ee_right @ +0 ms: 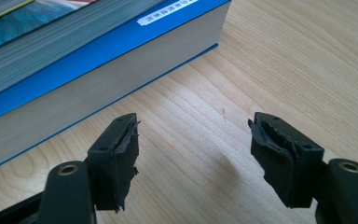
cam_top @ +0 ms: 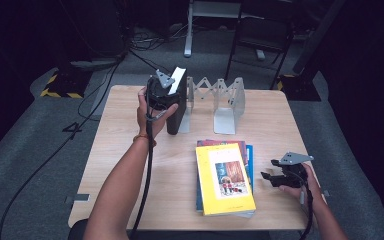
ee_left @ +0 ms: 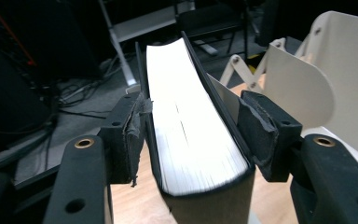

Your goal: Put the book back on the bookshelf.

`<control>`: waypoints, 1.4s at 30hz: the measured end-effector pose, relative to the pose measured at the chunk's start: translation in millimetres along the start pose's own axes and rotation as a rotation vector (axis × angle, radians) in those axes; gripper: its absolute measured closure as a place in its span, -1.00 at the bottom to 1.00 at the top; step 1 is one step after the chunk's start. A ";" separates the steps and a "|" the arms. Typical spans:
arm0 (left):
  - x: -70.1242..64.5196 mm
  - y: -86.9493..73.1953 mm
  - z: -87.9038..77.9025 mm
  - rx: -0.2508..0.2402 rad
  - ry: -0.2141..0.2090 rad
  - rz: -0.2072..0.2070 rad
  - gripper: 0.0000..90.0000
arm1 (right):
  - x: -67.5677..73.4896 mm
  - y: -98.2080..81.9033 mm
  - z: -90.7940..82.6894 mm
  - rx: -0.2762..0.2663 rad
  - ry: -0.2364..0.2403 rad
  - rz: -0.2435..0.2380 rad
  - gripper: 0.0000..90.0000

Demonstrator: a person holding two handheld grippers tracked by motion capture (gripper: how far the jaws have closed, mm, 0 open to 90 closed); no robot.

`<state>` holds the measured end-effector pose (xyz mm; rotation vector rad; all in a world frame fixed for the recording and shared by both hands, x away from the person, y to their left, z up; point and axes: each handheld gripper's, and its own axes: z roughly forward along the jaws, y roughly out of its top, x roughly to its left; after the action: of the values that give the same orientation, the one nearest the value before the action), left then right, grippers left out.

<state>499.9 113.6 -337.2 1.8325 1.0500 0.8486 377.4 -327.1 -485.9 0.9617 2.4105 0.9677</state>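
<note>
The upright hardcover book (cam_top: 176, 107) has a black cover and plain white page edges, parked next to a pale grey-white metal accordion book rack (cam_top: 228, 102). On the light wood-grain counter (cam_top: 125, 145), the flat stack is topped by a bright yellow paperback (cam_top: 224, 179) with an orange-red picture panel, and a blue-covered book (ee_right: 98, 60) with cream page edges sits underneath.

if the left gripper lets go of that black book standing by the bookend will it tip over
Probably not at once: the black book looks thick, with a broad bottom edge. It stands beside the white bookend, which should catch a lean that way. Its stiff cover likely won't sag.
</note>
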 end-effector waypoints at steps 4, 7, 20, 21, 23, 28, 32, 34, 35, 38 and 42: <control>-0.1 -2.3 -7.1 0.002 -0.001 0.030 -0.05 | 0.2 0.3 -0.3 0.000 -0.002 -0.001 -0.27; -0.5 -4.4 -9.7 0.005 -0.007 0.025 -0.04 | 0.4 0.3 -0.4 0.001 -0.002 -0.001 -0.27; -2.8 -15.1 -20.1 0.013 -0.025 0.066 -0.01 | 0.1 0.3 0.0 0.003 -0.003 -0.002 -0.27; -2.6 -16.7 -21.0 0.011 -0.032 0.063 -0.01 | 0.3 0.4 0.0 0.002 -0.003 -0.003 -0.27; -3.4 -20.8 -24.9 0.005 -0.033 0.075 -0.02 | 0.5 0.5 -0.4 0.001 -0.004 -0.004 -0.27; -4.3 -32.6 -38.8 -0.009 -0.054 0.084 -0.05 | 0.3 1.2 -1.6 -0.003 -0.004 -0.001 -0.26; -5.0 -46.8 -48.3 -0.006 -0.072 0.091 -0.08 | 3.5 5.5 -5.3 -0.013 -0.015 0.000 -0.25; -5.4 -55.1 -50.6 0.009 -0.070 0.104 -0.09 | 5.9 7.5 -7.2 -0.024 -0.013 -0.006 -0.25; -5.1 -59.9 -51.6 0.015 -0.070 0.107 -0.10 | 7.4 8.4 -7.8 -0.027 -0.010 -0.009 -0.25; -3.8 -77.3 -51.7 0.044 -0.100 0.091 -0.11 | 11.2 10.8 -8.3 -0.030 -0.004 -0.019 -0.25; -4.9 -98.6 -50.1 0.091 -0.143 0.102 -0.14 | 14.1 13.4 -11.0 -0.043 0.003 -0.029 -0.25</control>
<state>423.0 155.1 -405.3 2.0056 0.9250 0.7273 367.6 -315.0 -469.8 0.9090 2.3893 1.0069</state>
